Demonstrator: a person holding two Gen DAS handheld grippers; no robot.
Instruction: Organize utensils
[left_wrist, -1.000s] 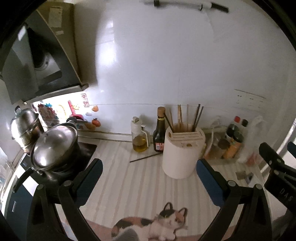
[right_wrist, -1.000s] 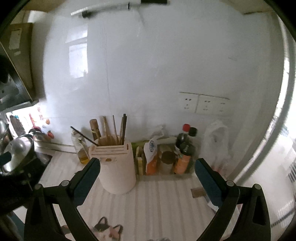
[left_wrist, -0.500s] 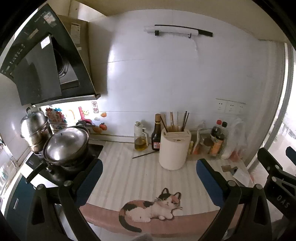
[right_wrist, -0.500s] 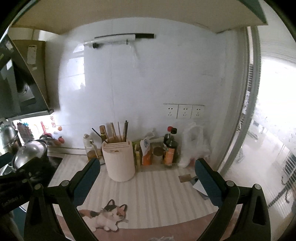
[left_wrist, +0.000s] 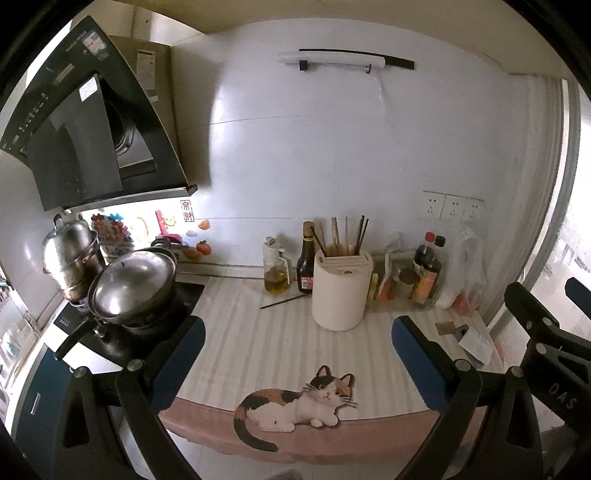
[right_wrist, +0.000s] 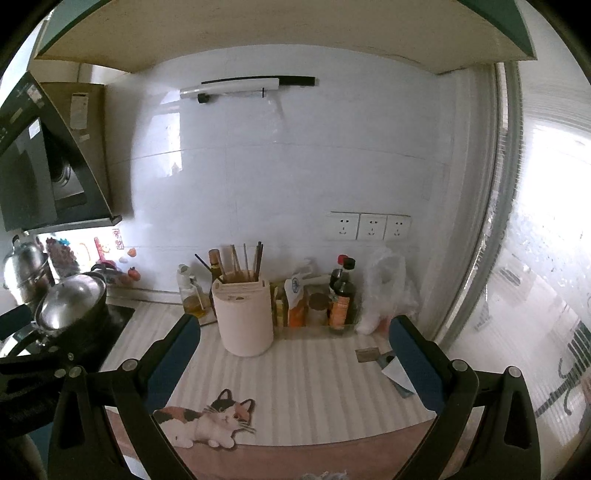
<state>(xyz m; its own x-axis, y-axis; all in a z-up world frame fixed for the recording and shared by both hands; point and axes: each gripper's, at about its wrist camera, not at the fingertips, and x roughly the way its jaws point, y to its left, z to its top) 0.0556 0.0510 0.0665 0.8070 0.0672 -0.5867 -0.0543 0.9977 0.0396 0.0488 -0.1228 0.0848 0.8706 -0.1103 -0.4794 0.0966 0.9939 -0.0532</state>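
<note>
Both grippers pulled back; chopstick (left_wrist: 285, 301) far beyond spread jaws.

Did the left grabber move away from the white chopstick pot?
Yes. The left gripper has pulled back from the white holder, which looks smaller and farther now; the mat's cat picture shows fully.

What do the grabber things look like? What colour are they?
Each tool, left and right, is a black frame shaped like a V, with silver screws and triangle cut-outs. Its two fingers are covered in dark blue pads. In the left view, white letters reading "DAS" mark the right tool's black side.
</note>
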